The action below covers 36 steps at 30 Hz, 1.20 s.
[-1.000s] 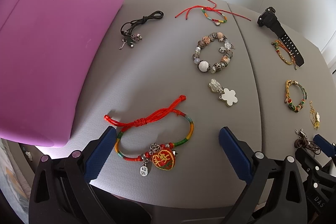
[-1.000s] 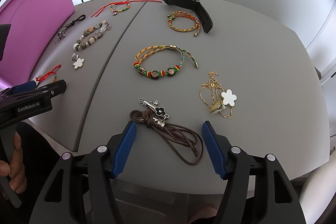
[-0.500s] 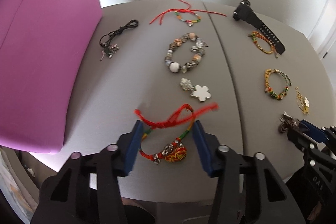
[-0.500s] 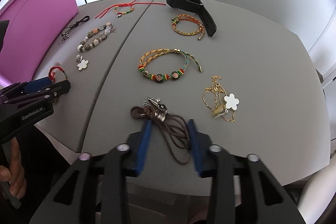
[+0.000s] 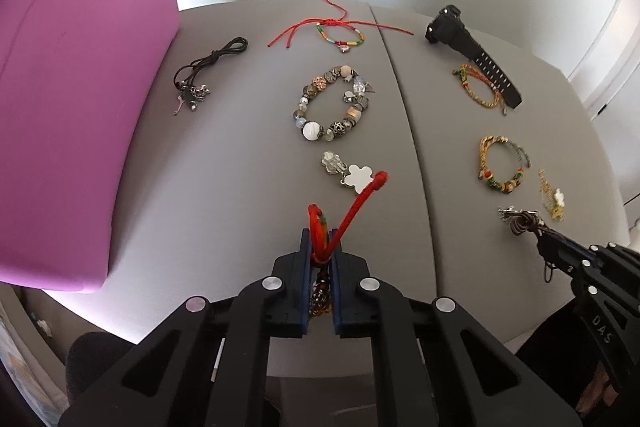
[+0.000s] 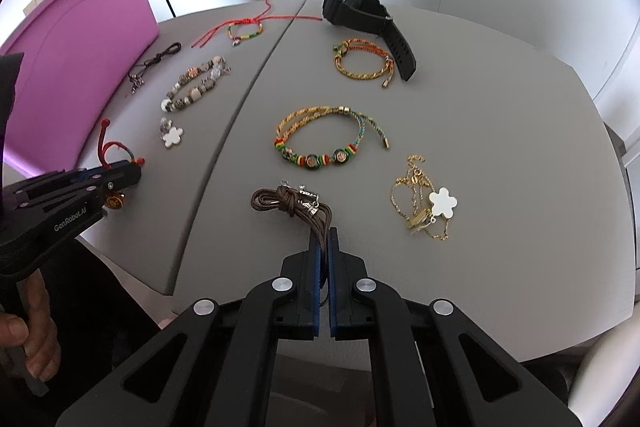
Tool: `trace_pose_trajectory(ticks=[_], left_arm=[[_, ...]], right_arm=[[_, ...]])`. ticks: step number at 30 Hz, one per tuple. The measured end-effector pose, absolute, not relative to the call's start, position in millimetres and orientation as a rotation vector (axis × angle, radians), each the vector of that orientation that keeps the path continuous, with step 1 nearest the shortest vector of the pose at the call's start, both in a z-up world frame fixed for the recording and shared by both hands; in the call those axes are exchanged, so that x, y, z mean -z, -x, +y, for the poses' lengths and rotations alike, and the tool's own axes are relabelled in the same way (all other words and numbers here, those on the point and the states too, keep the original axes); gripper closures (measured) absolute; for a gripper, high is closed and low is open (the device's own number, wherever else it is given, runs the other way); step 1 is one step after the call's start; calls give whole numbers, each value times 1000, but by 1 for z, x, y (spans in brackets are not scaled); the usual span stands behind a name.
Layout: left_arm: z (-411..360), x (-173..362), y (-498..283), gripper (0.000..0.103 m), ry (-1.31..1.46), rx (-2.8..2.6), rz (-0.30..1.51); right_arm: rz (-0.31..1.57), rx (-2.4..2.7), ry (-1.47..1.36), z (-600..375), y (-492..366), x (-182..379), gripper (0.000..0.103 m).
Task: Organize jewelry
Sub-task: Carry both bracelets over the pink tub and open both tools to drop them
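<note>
The red cord bracelet (image 5: pixel 320 231), low in the frame's centre, is now pinched in the left gripper (image 5: pixel 320 255), whose jaws were spread a second ago, and the right gripper (image 6: pixel 323 247) likewise clamps the brown cord necklace (image 6: pixel 296 205), so both look ready for lifting toward the purple bin (image 5: pixel 80 99) at upper left.

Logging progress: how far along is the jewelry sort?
Nothing visibly sorted yet. In hand: left tongs shut on the red bracelet, right tongs shut on the brown cord. Left on the table: watch, beaded bracelet, gold chain and others.
</note>
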<state>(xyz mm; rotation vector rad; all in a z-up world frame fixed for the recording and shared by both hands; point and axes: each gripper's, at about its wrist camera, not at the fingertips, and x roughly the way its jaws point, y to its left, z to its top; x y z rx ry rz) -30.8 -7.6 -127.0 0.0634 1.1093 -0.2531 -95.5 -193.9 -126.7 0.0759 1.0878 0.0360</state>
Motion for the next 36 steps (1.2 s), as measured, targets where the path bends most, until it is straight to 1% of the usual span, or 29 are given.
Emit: trace_pose_trajectory(ticks=[9, 17, 29, 36], left_arm=[[-7, 92, 33, 95, -31, 278, 1072], [-5, 52, 36, 95, 7, 306, 996], [9, -23, 37, 95, 25, 303, 896], [42, -79, 27, 95, 10, 251, 818]], right_arm=[[1050, -36, -113, -200, 97, 107, 100], [981, -33, -141, -202, 97, 73, 100], [849, -141, -137, -165, 78, -8, 100], [776, -279, -118, -116, 46, -57, 100]])
